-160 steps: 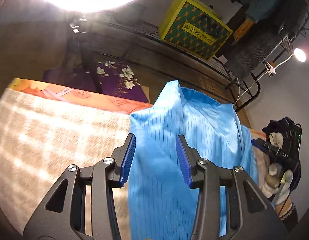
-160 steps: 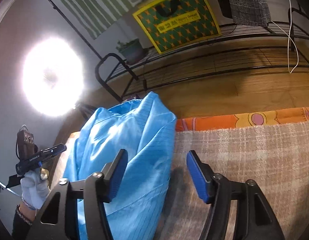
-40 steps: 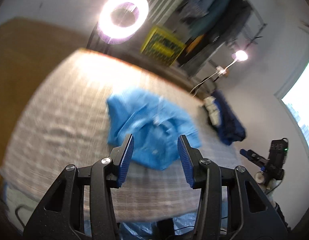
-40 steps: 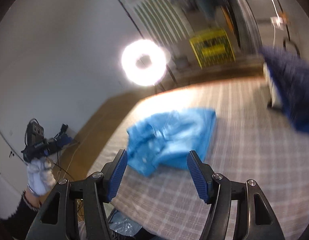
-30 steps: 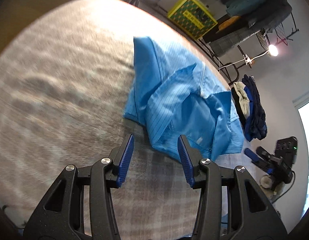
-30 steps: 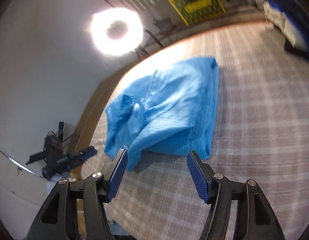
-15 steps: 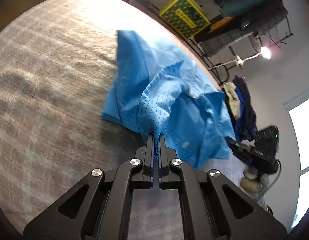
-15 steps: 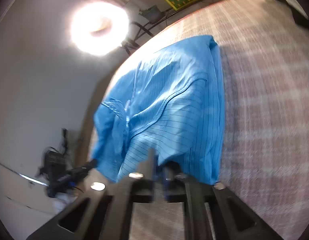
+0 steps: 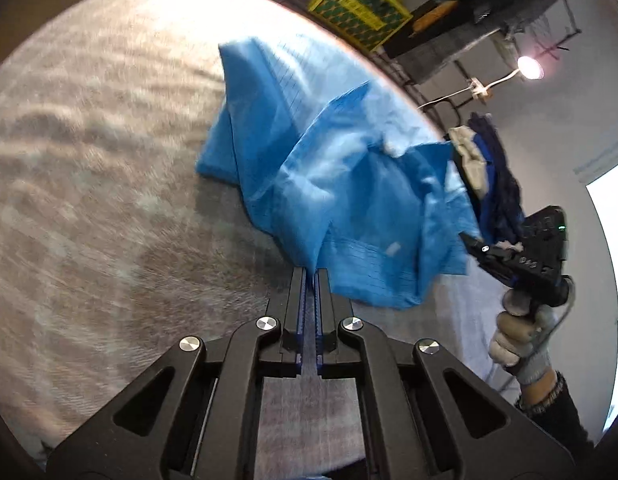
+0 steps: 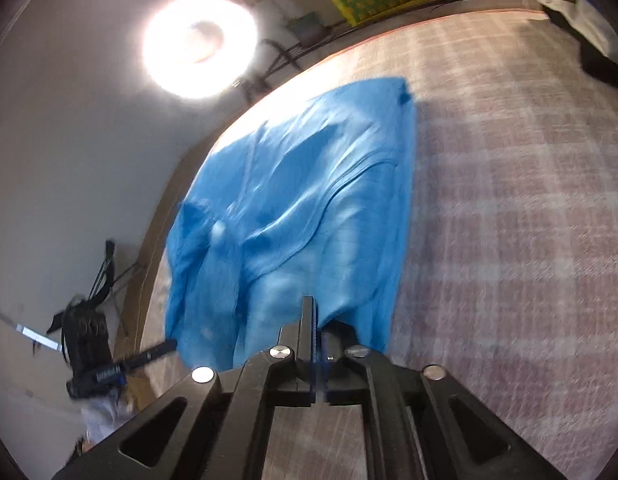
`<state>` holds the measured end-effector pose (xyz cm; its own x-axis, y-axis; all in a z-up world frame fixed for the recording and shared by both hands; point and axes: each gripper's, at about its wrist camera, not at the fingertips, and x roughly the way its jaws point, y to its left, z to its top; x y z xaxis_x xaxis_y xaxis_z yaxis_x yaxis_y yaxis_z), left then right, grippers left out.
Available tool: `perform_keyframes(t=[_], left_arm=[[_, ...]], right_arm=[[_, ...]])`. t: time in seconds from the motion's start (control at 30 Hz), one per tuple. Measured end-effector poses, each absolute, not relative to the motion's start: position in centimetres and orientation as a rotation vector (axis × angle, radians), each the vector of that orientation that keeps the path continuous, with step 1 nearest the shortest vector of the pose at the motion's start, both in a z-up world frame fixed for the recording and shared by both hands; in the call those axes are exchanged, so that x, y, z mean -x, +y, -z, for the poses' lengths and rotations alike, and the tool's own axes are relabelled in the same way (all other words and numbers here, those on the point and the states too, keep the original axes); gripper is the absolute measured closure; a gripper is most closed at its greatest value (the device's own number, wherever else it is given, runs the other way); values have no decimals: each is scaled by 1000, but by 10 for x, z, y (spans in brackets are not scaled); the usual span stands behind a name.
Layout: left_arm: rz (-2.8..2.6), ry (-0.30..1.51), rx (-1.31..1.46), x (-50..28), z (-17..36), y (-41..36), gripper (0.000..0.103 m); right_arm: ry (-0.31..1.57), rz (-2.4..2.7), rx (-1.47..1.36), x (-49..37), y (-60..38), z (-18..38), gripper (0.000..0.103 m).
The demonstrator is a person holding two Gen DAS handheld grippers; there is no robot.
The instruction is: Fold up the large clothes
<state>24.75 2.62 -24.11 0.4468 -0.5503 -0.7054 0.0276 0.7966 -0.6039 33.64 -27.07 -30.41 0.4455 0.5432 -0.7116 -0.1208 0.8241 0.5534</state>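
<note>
Gripping blue garment (image 9: 333, 184) at near edge on plaid blanket (image 9: 89, 200).
Left gripper (image 9: 310, 276) and right gripper (image 10: 315, 312) both clamped on its hem, garment bunched just beyond; no containers discernible on blanket.

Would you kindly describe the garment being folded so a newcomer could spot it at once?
Start at the checked blanket covering the bed. Near its middle lies a crumpled blue garment, its near edge pinched by the left gripper and right gripper. It is bright blue with thin dark stripes, unlike the dark clothes pile at the bed's edge.
</note>
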Motion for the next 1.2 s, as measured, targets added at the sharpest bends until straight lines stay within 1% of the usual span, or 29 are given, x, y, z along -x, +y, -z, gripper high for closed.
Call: perform_keyframes(t=[0.03,0.07,0.1,0.13,0.2,0.23,0.27,0.3,0.43,0.5,0.6,0.67,0.7,0.73,0.77,0.8,0.83,0.87,0.93,0.97,1.0,1.07,1.1,1.2], left_arm=[[388,1044,564,-247,233,32,103],[392,1023,564,-247,224,39,100],[384,990,565,-249,214,49,88],[367,961,565,-253,205,56,62],[308,895,577,-268,190,76,39],[291,884,594,-278,188,83,38],[294,886,622,-290,188,90,38],[305,899,655,-305,192,97,38],[294,946,776,-355,217,114,38],[318,964,852,-374,232,117,38],[374,993,866,-392,246,108,38],[394,1023,823,-399,251,95,46],[392,1038,804,-401,253,90,58],[384,1056,785,-402,255,85,79],[372,1076,766,-403,258,81,91],[364,1082,755,-402,260,80,96],[357,1076,743,-399,260,79,97],[353,1066,732,-395,259,77,97],[348,1058,724,-390,260,74,99],[343,1052,726,-388,260,74,99],[339,1046,729,-386,262,74,99],[300,1040,689,-387,267,74,99],[291,1042,679,-387,270,74,99],[257,1049,656,-392,280,75,99]], right_arm=[[1037,-444,-444,-334,-272,301,95],[1034,-454,-434,-335,-273,297,80],[1015,-471,-434,-333,-277,292,59],[993,-479,-441,-332,-283,286,54],[938,-504,-487,-335,-299,275,52],[923,-501,-506,-338,-306,271,51],[904,-489,-534,-343,-314,269,48],[888,-475,-570,-352,-323,267,47],[861,-474,-711,-389,-342,270,46],[859,-473,-738,-407,-343,273,43],[876,-458,-747,-437,-344,279,42],[903,-450,-752,-451,-344,286,42],[913,-446,-757,-459,-344,290,42],[920,-446,-768,-466,-344,294,42],[919,-455,-785,-472,-345,296,42],[915,-466,-802,-477,-346,298,44],[909,-478,-817,-481,-346,299,45],[904,-489,-827,-483,-345,299,47],[901,-508,-824,-494,-341,299,66],[907,-505,-781,-499,-336,295,82],[904,-493,-735,-504,-332,291,92],[869,-481,-610,-507,-323,277,100],[860,-464,-559,-510,-321,273,100],[917,-386,-548,-519,-322,289,101]])
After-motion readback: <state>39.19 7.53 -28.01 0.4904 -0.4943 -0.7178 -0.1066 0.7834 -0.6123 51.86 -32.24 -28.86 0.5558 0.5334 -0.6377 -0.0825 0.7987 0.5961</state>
